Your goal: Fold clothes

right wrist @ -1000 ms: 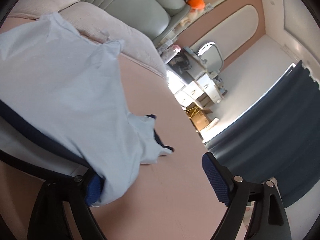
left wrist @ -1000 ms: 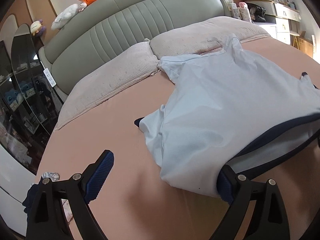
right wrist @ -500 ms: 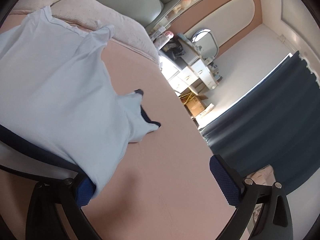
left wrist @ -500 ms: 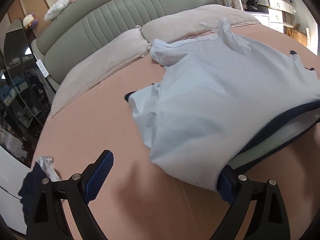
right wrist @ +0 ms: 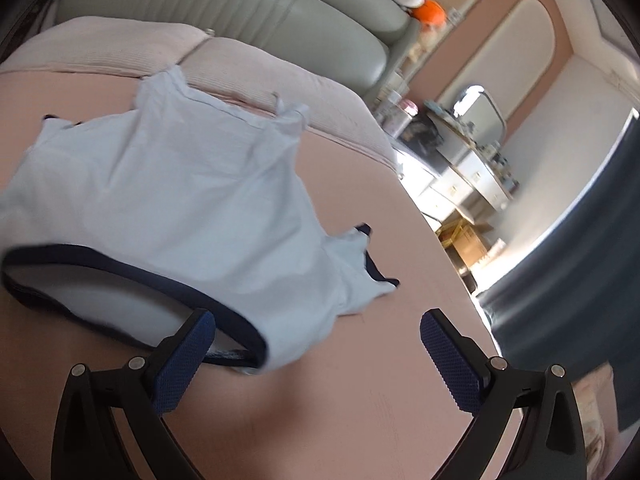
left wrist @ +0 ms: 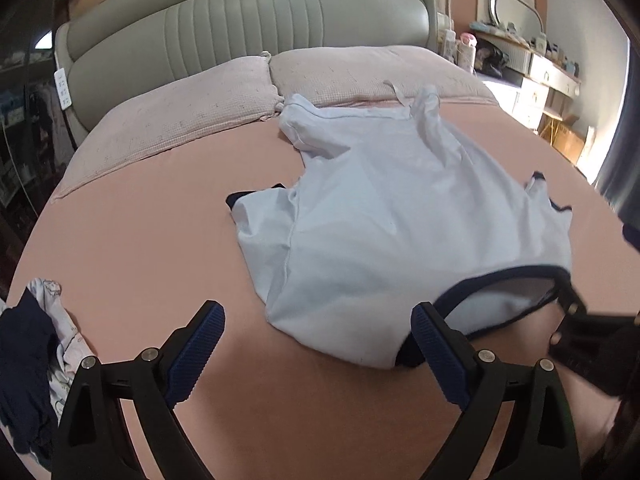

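Left wrist view: pale blue shirt flat on pink bed, middle of frame. Left hand-held gripper wide, holding nothing. Right hand-held gripper wide, jaws just been opening, shirt edge between them, not pinched.

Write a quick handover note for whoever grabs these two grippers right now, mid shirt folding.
Left gripper: open, holding nothing; the near shoulder of the pale blue T-shirt with navy trim lies between its fingers.
Right gripper: its fingers have just been opening and now stand wide, nothing pinched; the navy collar lies by its left finger.
Shirt: spread on the pink bed sheet, collar nearest you, hem up by the beige pillows, sleeves out to each side.
Done: shirt laid out. Left: every fold.
A heap of navy and white clothes waits at the bed's left edge.
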A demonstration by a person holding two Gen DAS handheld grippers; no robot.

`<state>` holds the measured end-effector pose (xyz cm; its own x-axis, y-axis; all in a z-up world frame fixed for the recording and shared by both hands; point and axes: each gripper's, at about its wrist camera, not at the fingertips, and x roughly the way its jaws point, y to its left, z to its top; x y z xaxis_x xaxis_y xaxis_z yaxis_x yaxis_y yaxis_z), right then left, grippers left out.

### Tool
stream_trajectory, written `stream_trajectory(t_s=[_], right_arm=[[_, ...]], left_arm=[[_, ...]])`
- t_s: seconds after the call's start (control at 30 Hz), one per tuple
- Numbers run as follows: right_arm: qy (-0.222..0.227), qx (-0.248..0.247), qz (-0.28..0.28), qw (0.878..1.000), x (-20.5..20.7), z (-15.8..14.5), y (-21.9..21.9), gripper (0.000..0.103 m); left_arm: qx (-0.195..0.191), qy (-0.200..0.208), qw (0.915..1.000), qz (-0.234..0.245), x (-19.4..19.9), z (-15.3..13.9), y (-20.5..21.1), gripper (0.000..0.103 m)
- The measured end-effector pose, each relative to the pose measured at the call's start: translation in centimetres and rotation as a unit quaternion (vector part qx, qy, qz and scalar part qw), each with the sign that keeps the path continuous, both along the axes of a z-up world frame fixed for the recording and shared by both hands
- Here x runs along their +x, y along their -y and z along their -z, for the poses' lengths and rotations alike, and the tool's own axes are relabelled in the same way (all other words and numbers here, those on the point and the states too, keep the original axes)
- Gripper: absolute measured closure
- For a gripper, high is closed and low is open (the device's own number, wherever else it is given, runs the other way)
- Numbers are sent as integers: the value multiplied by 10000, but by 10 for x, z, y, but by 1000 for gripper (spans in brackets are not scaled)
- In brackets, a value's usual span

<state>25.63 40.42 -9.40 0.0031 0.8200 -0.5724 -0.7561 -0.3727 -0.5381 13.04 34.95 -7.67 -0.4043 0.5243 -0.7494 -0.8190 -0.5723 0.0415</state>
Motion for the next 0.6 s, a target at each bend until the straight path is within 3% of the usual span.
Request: stream_trajectory(t_s=[0.13,0.37,0.6], right_arm=[[-134,-31,-365,9992,-11,-3,16,1],[-661,-400,-658,9948,-19,-6,28,1],[-1446,-1222,-1139,9753,-28,6,39,1]], left_arm=[[68,-114,9999,-35,-7,-8,5,6],[-205,-339,9991,-117,-37,-2,15,6],[-562,-587,9966,-111,-74,3,18,6]])
